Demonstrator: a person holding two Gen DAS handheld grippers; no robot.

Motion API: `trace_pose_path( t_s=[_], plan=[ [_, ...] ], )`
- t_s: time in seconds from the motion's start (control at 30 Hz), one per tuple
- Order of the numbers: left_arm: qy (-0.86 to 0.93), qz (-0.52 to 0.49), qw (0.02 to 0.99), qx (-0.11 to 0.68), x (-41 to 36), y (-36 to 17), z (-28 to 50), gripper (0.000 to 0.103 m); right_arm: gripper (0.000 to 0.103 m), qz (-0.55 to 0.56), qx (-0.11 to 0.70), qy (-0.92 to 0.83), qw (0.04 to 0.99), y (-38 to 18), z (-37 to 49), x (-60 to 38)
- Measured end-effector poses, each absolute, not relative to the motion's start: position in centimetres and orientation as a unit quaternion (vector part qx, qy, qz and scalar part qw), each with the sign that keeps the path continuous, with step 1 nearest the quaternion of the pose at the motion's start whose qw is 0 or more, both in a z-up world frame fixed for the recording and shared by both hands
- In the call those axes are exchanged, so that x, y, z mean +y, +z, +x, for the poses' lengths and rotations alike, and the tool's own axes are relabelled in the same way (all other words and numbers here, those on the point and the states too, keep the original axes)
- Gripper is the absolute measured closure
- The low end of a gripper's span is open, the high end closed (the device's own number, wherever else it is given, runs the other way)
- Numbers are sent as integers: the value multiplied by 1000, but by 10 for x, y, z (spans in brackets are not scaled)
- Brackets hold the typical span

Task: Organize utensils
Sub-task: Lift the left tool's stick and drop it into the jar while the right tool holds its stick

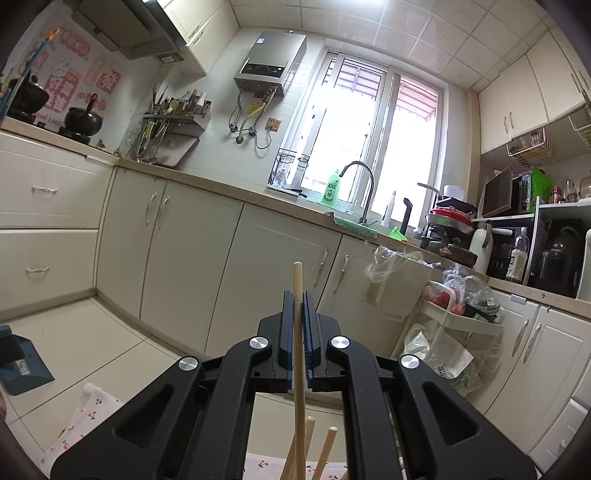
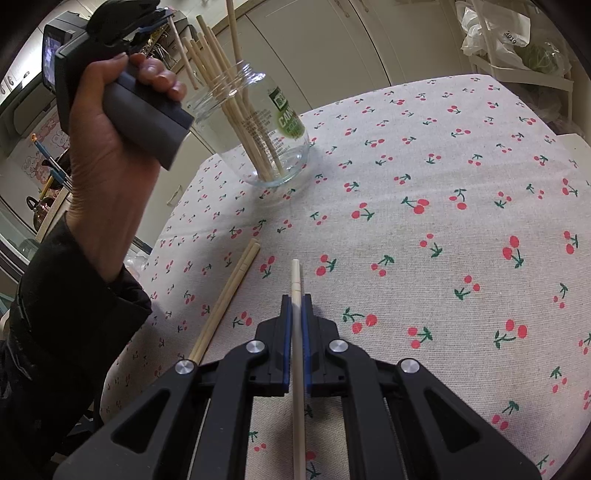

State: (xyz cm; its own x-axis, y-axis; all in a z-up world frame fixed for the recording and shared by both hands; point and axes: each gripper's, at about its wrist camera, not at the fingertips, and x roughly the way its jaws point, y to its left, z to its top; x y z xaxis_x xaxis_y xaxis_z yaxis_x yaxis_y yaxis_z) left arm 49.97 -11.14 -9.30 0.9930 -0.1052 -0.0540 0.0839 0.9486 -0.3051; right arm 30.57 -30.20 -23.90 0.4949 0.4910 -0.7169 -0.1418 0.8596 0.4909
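Observation:
My left gripper (image 1: 297, 295) is shut on a wooden chopstick (image 1: 298, 332) that stands nearly upright between its blue pads; two more chopstick tops (image 1: 328, 443) show just below it. In the right wrist view a hand holds the left gripper (image 2: 147, 22) over a glass jar (image 2: 273, 122) with several chopsticks in it. My right gripper (image 2: 296, 297) is shut on a pale chopstick (image 2: 297, 332) above the cherry-print tablecloth (image 2: 424, 240). A pair of chopsticks (image 2: 229, 295) lies on the cloth to its left.
Cream kitchen cabinets (image 1: 221, 258), a sink tap (image 1: 362, 184) and a window lie ahead in the left wrist view. A white trolley (image 1: 461, 314) with plastic bags stands at right. A blue dustpan (image 1: 22, 362) sits on the floor at left.

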Motion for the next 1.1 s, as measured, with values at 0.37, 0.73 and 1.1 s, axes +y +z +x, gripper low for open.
trace_pose_path(
  t_s=[0.37, 0.73, 1.1],
  plan=[
    [-44, -128, 991, 25, -119, -101, 489, 98, 97, 187, 466, 188, 844, -239, 306, -302],
    [-53, -118, 990, 53, -125, -123, 482, 98, 97, 187, 467, 188, 844, -240, 306, -302],
    [-77, -90, 987, 107, -123, -148, 461, 98, 97, 187, 467, 188, 844, -240, 306, -303]
  ],
)
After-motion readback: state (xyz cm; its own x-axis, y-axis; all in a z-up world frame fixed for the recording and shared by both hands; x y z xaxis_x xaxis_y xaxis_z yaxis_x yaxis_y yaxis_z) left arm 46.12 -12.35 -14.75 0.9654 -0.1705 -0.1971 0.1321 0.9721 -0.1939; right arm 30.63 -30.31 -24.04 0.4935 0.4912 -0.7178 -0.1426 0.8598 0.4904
